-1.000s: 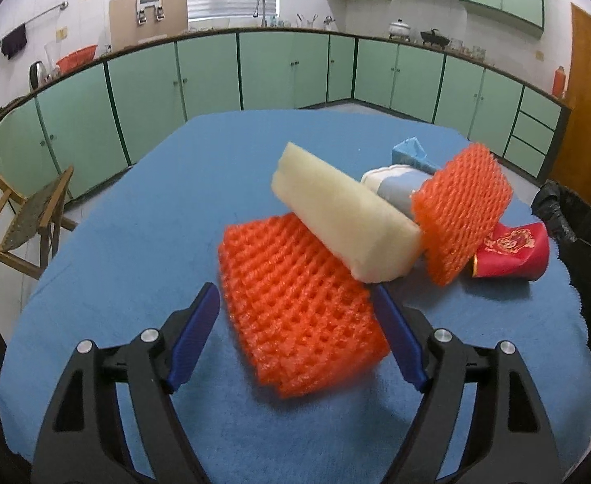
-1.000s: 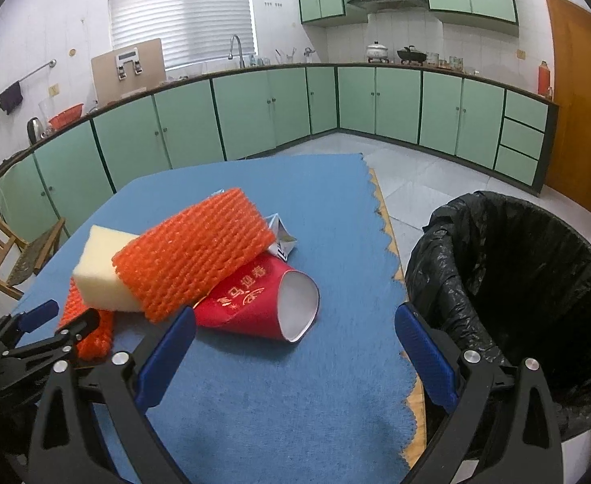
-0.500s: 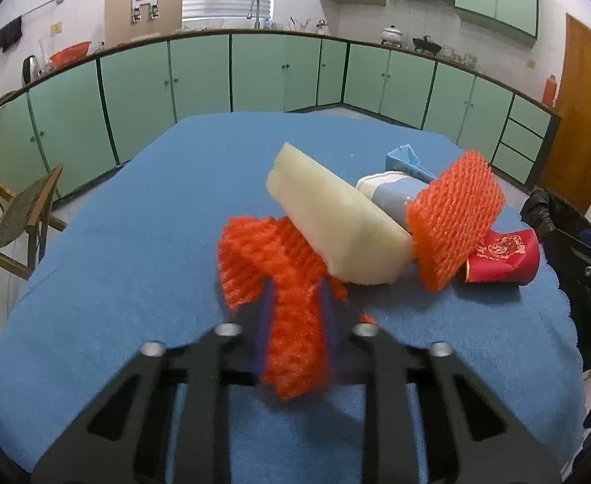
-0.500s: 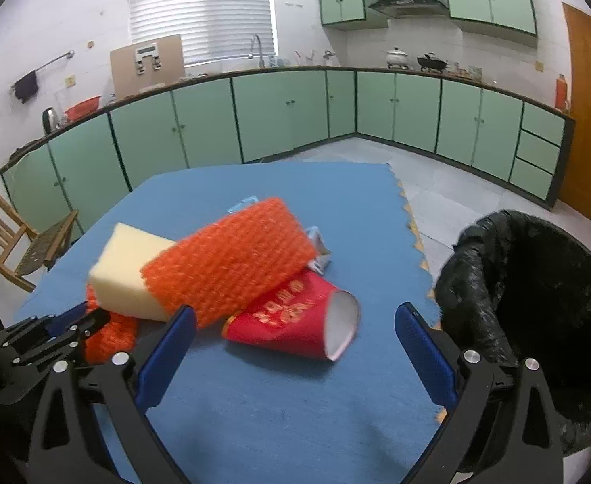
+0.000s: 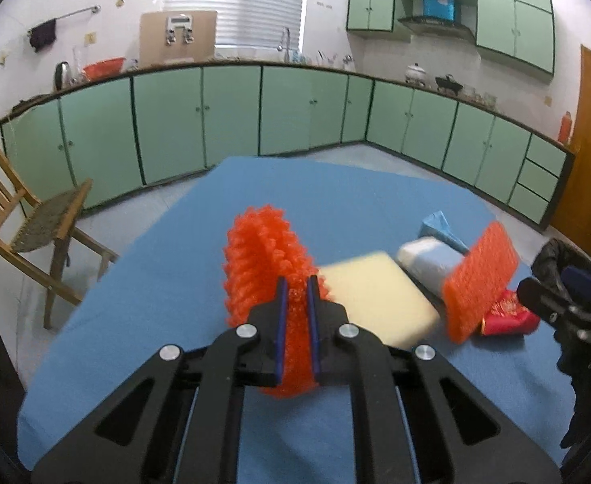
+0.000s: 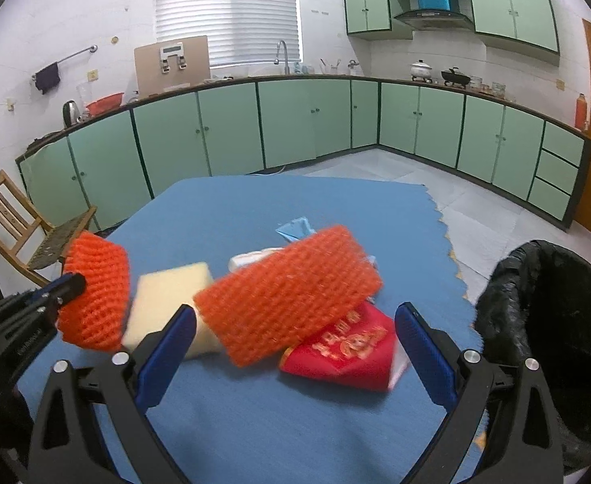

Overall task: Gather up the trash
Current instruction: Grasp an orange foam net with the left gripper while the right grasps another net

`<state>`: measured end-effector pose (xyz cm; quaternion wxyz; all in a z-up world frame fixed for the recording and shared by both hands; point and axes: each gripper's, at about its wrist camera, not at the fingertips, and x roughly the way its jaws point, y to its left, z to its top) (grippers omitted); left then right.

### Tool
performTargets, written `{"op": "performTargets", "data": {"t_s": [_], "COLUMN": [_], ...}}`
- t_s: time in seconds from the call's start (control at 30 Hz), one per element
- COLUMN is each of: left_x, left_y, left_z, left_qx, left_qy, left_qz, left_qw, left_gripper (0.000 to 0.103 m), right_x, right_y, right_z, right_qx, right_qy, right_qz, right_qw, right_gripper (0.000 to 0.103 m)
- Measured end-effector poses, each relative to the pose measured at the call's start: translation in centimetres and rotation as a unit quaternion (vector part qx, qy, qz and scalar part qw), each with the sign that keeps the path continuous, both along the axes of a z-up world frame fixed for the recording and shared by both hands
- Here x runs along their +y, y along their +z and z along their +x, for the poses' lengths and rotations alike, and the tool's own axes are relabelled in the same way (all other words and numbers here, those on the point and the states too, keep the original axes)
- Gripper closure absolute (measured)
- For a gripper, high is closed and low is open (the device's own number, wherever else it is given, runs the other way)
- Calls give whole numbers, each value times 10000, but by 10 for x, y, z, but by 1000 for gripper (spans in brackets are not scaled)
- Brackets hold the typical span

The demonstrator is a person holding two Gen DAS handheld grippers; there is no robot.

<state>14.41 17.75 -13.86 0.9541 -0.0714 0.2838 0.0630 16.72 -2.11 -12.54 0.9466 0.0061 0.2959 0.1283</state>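
Note:
My left gripper [image 5: 295, 302] is shut on an orange foam net [image 5: 265, 258] and holds it folded above the blue table; it also shows in the right wrist view [image 6: 95, 292]. A cream foam block [image 5: 376, 298] lies flat beside it. A second orange foam net [image 6: 291, 294] leans on a red paper cup [image 6: 347, 351], with a white-blue packet [image 5: 432, 260] and a blue carton [image 5: 440, 226] behind. My right gripper [image 6: 295, 347] is open, its fingers either side of the second net and the cup, not touching. A bin with a black bag [image 6: 553, 322] stands at the right.
The blue cloth table [image 6: 255, 423] has its right edge next to the bin. A wooden chair [image 5: 25, 242] stands left of the table. Green cabinets [image 5: 295, 113] line the far walls.
My left gripper closed on the near orange net and lifted it; the cream block dropped flat on the table. My right gripper moved closer to the second net and the red cup.

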Motion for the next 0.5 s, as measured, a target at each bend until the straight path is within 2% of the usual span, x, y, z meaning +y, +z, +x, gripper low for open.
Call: {"op": "performTargets", "data": {"t_s": [0.27,0.5], "left_x": [6,8], "left_y": [10,0], "left_z": [7,15], "left_qx": [-153,-53], "left_qy": [-61,-169], "left_qz": [-35,-54], "left_qw": [9999,9998], "left_gripper": [95,95], "right_x": [30,44], "right_y": [-4,-17], "right_z": [21,37], "right_qx": [66,249], "right_qy": [31,-26], "right_qz": [-58,-262], "right_qw": [10000,9993], "right_gripper": [7,7]}}
